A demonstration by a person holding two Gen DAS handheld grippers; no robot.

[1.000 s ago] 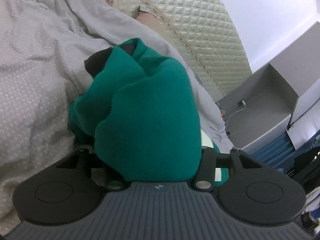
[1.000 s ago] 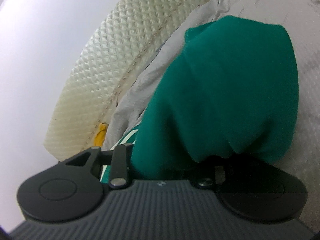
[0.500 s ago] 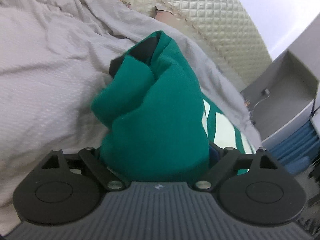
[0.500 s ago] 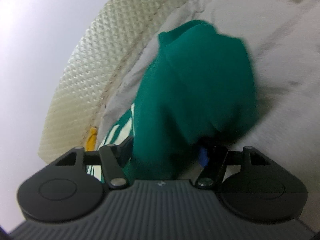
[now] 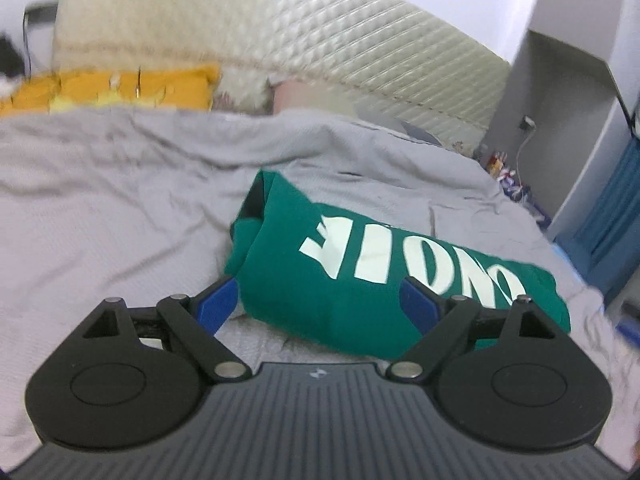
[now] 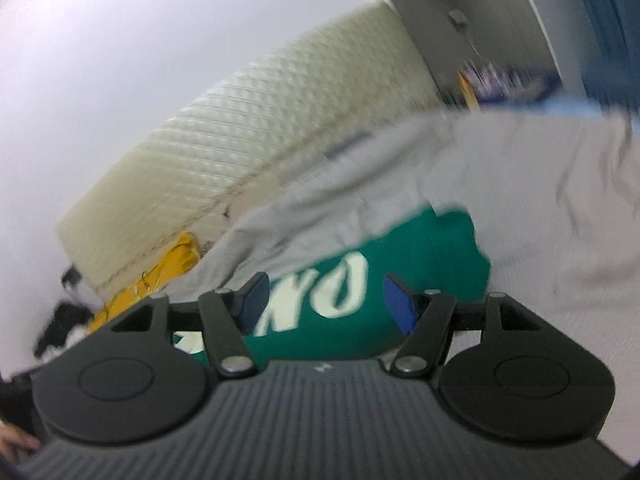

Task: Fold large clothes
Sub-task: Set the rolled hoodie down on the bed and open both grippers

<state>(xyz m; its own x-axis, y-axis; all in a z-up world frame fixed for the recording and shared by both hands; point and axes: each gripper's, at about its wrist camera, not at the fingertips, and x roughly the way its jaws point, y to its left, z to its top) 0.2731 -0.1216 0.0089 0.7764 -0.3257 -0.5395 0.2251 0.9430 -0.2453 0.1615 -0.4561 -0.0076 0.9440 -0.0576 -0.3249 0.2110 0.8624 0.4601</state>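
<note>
A green shirt [image 5: 304,280] with pale lettering lies folded in a bundle on the grey bed cover [image 5: 120,200]. My left gripper [image 5: 318,290] hovers above and in front of its near edge, open, with its blue fingertips [image 5: 218,300] apart from the cloth. In the right wrist view the same green shirt [image 6: 432,248] lies on the cover [image 6: 540,220] beyond my right gripper [image 6: 326,286]. That gripper is open too, with nothing pressed between its pads. The right view is tilted and blurred.
A cream quilted headboard [image 5: 320,40] stands behind the bed, with a yellow pillow [image 5: 120,88] at its left. To the right are a grey cabinet [image 5: 560,100], small clutter [image 5: 508,176] with a white cable, and a blue curtain [image 5: 616,200].
Both grippers held bunches of green cloth a second ago. They have let go, opened and lifted back from the bed. The shirt now lies folded on the cover.
</note>
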